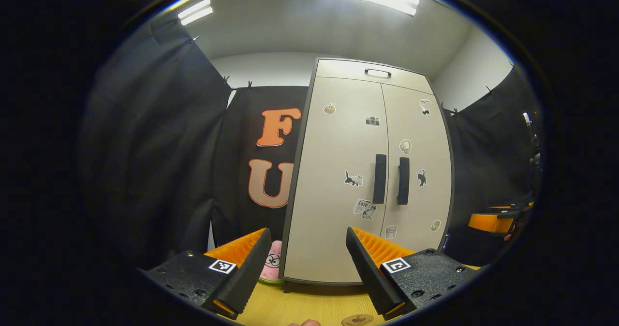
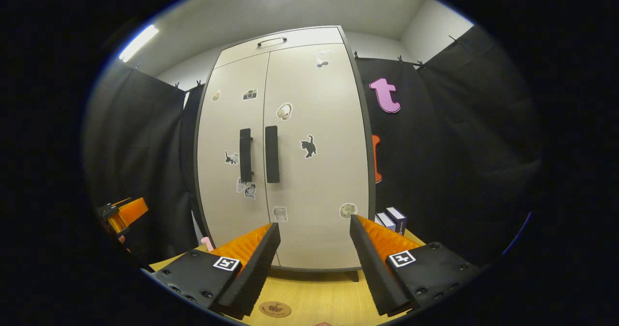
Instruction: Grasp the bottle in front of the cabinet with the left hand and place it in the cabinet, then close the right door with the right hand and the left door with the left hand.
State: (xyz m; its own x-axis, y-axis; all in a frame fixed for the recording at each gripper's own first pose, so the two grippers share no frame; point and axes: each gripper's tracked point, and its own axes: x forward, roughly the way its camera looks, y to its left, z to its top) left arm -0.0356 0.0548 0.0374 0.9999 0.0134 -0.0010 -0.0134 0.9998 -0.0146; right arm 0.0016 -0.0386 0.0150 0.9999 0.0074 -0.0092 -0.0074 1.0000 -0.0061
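Both cabinet doors (image 2: 285, 152) look shut, apparently flush; left gripper (image 1: 305, 273) and right gripper (image 2: 314, 268), jaws apart, risk bumping them.

left tongs (image 1: 305, 273) agape, right tongs (image 2: 314, 268) agape

My left gripper (image 1: 305, 273) had two wedge-shaped fingers with ribbed inner faces, each set on a textured black block that carried small round screws and a square black-and-white marker tag. My right gripper (image 2: 313, 268) was built the same: ridged wedge fingers, pebbled black mounts dotted with screws, one square marker on each side. In the right gripper view, part of the left gripper's body appeared orange at the far left edge.
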